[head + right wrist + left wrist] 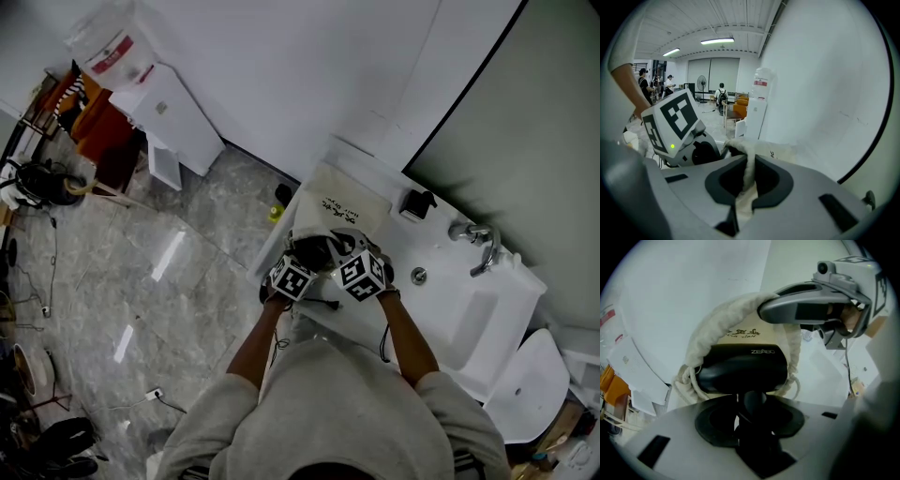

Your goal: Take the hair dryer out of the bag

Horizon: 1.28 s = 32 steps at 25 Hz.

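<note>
on the white washstand top (398,246), left of its basin, against the white wall:

- one cream cloth drawstring bag (345,208). lies flat, dark print on its upper face, mouth turned toward the person.
- one black glossy plastic hair dryer (740,367). barrel lies crosswise inside the bag's open mouth, pale lettering on its side. the cloth rim arches over it, drawstring cords bunched at both ends. handle sticks out of the mouth toward the camera.
- left gripper (749,405). points steeply down at the bag's mouth. jaws clasped on the dryer's dark handle, which fills the gap between them apart from a thin sliver of light on one side.
- right gripper (746,172). jaws pinched tight on a fold of the bag's rim, the cloth standing up as a ridge between the pads. in the left gripper view its grey body holds the rim's top above the barrel.
- the two grippers sit side by side, marker cubes nearly touching in the head view.

same washstand, other fittings:

- one chrome tap (480,246) at the basin's far edge.
- one round drain fitting (419,276).
- one small black object (415,203), just beyond the bag, kind unclear.

elsewhere:

- one white water dispenser with bottle (131,66), on the grey marbled floor (159,272).
</note>
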{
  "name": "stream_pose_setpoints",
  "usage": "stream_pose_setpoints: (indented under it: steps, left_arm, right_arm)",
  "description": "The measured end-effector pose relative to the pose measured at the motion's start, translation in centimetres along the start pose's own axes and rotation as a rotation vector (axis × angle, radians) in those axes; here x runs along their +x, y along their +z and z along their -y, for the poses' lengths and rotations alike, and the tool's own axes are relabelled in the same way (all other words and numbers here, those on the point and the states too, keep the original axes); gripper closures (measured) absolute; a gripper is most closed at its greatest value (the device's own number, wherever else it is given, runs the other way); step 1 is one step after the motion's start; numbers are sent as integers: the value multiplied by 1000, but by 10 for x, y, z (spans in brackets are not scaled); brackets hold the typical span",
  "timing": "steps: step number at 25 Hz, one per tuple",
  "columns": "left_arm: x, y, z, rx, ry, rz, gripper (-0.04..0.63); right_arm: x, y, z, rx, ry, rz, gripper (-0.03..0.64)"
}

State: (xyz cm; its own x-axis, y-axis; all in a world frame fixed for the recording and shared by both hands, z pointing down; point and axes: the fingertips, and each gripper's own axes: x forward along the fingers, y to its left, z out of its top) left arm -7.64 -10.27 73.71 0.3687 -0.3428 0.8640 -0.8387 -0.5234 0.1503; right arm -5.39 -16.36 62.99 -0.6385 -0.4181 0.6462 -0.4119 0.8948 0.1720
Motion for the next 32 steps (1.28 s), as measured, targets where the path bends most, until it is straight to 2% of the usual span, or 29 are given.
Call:
stream_pose_setpoints:
  steps: [8, 16, 22, 32]
  left_arm:
    - [-27, -10, 12, 8, 6, 35, 422]
    - [-58, -23, 5, -71, 52, 123, 422]
    - [-89, -25, -4, -145, 94, 223, 422]
    - [-143, 0, -27, -199, 184, 426, 422]
  right_arm:
    - [4, 3, 6, 9, -3, 13, 598]
    - [13, 4, 4, 7, 2, 3, 598]
    - [17, -2, -5, -7, 15, -20, 598]
    - [15, -9, -14, 22, 2, -19, 584]
